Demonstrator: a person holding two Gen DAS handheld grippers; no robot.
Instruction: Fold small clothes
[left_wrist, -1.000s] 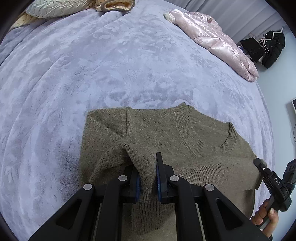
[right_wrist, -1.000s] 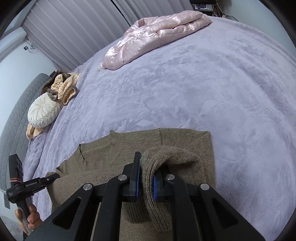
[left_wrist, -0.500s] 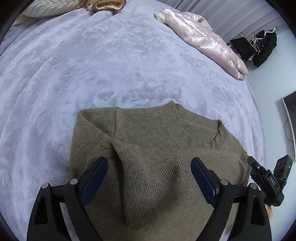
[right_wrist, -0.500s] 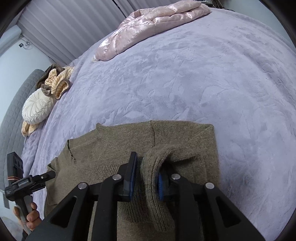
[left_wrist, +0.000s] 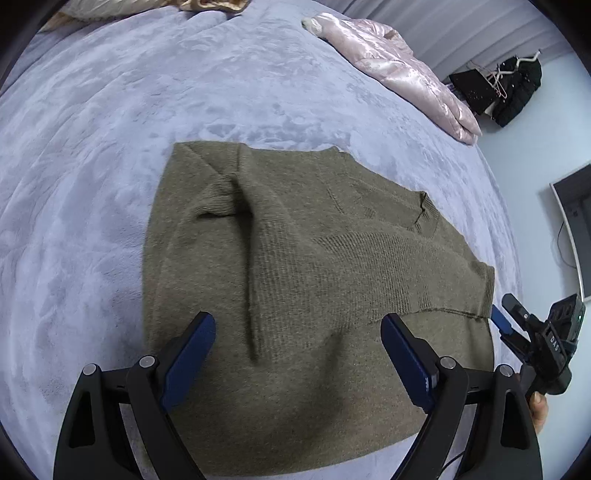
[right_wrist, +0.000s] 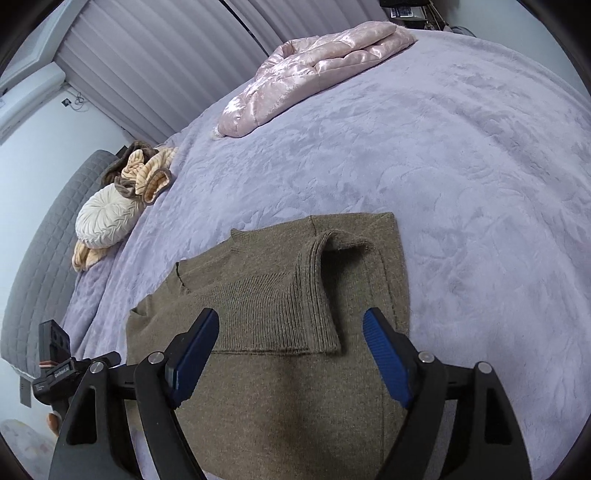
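Observation:
An olive-brown knit sweater (left_wrist: 314, 266) lies on the lavender bed cover, both sleeves folded in across its body. It also shows in the right wrist view (right_wrist: 280, 317). My left gripper (left_wrist: 298, 354) is open and empty above the sweater's left side, near the folded left sleeve (left_wrist: 251, 280). My right gripper (right_wrist: 290, 354) is open and empty above the right side, just behind the folded right sleeve's cuff (right_wrist: 317, 295). The right gripper also shows at the edge of the left wrist view (left_wrist: 532, 332), and the left gripper in the right wrist view (right_wrist: 70, 369).
A pink shiny quilted jacket (left_wrist: 399, 70) lies at the far side of the bed (left_wrist: 110, 147); it also shows in the right wrist view (right_wrist: 314, 70). A round cream pillow (right_wrist: 107, 218) and a tan ruffled garment (right_wrist: 147, 173) lie by the grey headboard (right_wrist: 40, 251). Dark clothes (left_wrist: 509, 88) hang beyond the bed.
Both grippers have let go of the sleeves and opened, the left first, then the right. Both have pulled back and up. The sleeves now lie folded on the sweater.

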